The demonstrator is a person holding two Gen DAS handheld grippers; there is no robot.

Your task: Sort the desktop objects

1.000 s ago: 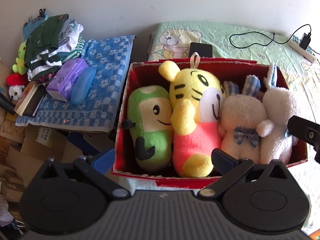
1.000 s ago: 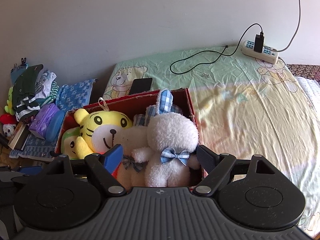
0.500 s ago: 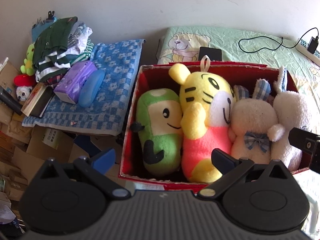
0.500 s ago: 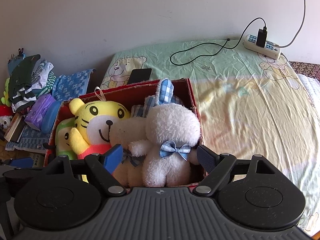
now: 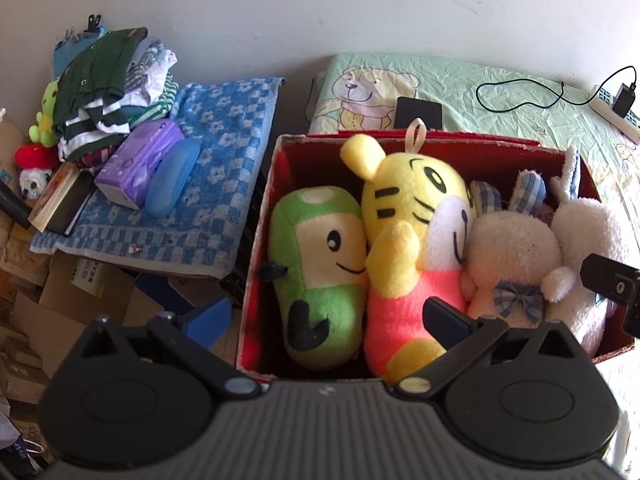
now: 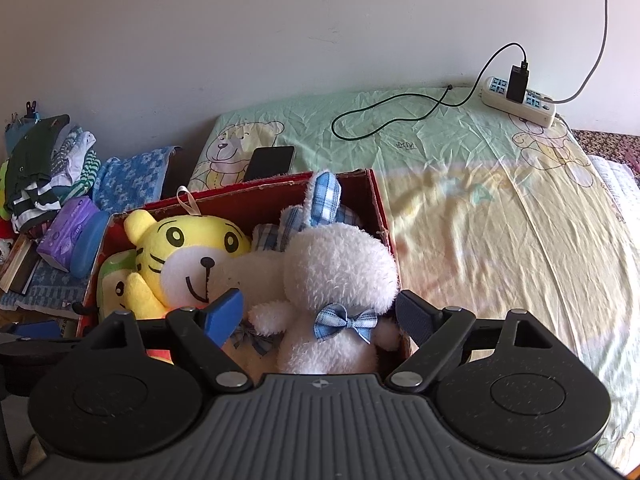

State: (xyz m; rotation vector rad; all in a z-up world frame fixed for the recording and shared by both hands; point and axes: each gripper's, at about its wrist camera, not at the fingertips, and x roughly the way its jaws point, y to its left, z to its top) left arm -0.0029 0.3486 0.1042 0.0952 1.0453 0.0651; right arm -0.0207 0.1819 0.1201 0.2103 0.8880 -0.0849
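Seemingly the packing step is done — four plush toys (image 5: 412, 248) fill the red box (image 6: 372, 196) on the bed, both grippers (image 5: 326, 318) (image 6: 320, 306) spread and empty — leaving the phone (image 6: 270, 162) to collect.

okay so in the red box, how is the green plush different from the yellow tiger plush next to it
Colour: the green plush is green with a cream face and black patches; the yellow tiger plush is yellow with black stripes, a white muzzle and a pink body.
Shape: the green plush is a rounded capsule; the tiger has an ear and a paw standing out.
Extras: the tiger has a hanging loop on its head; none shows on the green plush.
Both lie side by side, touching, in the red box.
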